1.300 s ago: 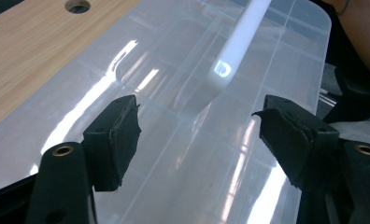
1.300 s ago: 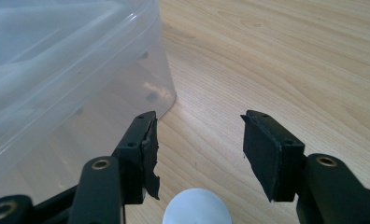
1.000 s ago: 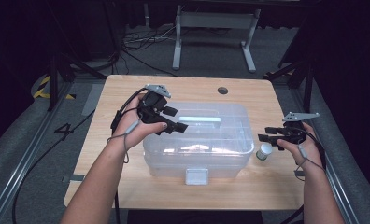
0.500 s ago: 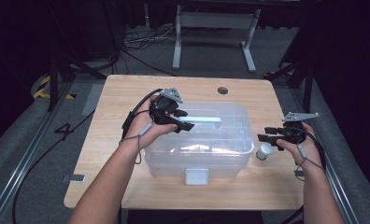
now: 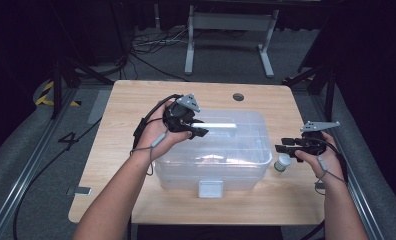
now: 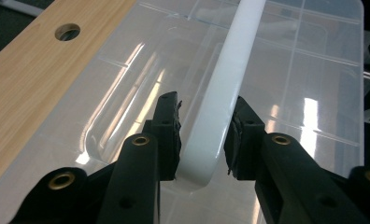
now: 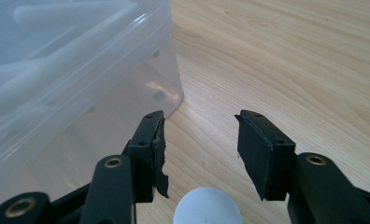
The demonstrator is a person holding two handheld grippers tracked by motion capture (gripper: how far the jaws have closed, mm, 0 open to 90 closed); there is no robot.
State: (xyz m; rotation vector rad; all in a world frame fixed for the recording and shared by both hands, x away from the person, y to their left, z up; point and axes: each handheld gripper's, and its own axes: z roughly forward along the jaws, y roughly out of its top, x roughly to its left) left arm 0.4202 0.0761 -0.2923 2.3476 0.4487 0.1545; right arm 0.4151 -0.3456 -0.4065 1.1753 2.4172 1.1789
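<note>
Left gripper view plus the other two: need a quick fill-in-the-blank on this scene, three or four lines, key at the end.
1. The left gripper has its fingers on either side of the storage box's white ____.
2. The clear storage box sits on a ____ table.
3. The small white-capped bottle stands beside the box, under the ____ gripper.

Missing words: handle; wooden; right

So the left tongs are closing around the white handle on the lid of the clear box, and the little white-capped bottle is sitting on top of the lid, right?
Not quite. The left tongs have just been closing around the white handle on the clear box, but the white-capped bottle stands on the wooden table beside the box, under the right tongs. The high view shows it.
</note>
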